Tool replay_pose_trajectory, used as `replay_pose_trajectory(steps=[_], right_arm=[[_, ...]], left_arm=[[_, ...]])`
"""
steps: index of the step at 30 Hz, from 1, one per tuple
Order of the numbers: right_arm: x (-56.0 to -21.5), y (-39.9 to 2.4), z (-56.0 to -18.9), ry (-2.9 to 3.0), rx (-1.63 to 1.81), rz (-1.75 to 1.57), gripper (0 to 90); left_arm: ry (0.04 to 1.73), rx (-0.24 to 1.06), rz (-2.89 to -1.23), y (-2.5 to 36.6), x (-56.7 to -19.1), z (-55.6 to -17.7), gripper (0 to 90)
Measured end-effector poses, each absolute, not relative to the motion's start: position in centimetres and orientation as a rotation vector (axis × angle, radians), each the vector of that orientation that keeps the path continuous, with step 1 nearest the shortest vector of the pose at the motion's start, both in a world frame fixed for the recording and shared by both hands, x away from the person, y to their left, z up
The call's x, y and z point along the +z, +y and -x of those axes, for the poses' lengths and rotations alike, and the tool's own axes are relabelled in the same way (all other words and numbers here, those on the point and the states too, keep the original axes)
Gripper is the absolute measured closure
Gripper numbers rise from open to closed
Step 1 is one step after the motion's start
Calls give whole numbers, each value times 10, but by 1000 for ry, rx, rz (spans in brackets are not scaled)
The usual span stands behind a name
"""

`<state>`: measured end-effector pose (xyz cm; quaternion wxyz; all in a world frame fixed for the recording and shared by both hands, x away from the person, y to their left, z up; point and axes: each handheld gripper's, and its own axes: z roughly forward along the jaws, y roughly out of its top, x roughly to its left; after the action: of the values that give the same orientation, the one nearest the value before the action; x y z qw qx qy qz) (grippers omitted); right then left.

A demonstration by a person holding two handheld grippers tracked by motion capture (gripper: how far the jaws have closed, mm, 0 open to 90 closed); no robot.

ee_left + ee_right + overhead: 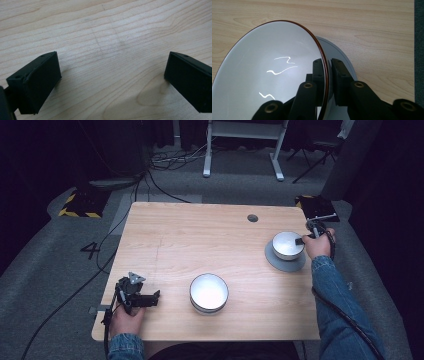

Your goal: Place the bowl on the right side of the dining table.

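the wooden worktop (200, 235) carried two empty white bowls. one bowl (209, 292) sat near the front middle. the far-right bowl (288, 245) stood on a grey plate (285, 262), its thin brown rim pinched by the right gripper (327, 72). the left gripper (110, 75) rested spread over bare wood.

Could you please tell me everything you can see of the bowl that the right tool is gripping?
The bowl is round and shallow, white and glossy inside with light streaks reflected on it, and has a thin dark reddish-brown rim. It looks like glazed ceramic and appears empty. It sits on a flat grey plate near the table's far right corner. The right tool pinches its rim, one jaw inside and one outside. Whether it is lifted or tilted off the plate, I cannot tell.
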<state>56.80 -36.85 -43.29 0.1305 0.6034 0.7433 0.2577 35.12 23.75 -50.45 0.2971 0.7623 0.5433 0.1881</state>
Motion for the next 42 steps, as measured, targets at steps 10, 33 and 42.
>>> replay_pose_trajectory(steps=[10,33,42], right_arm=[[-440,-378,-565,2140,813,-1803,816],[-401,-378,-560,2140,868,-1629,477],[-364,-370,-544,2194,949,-1424,450]], left_arm=[[1445,502,-2025,237,-505,-351,8],[1444,502,-2027,238,-505,-351,7],[1444,500,-2027,238,-505,-351,7]])
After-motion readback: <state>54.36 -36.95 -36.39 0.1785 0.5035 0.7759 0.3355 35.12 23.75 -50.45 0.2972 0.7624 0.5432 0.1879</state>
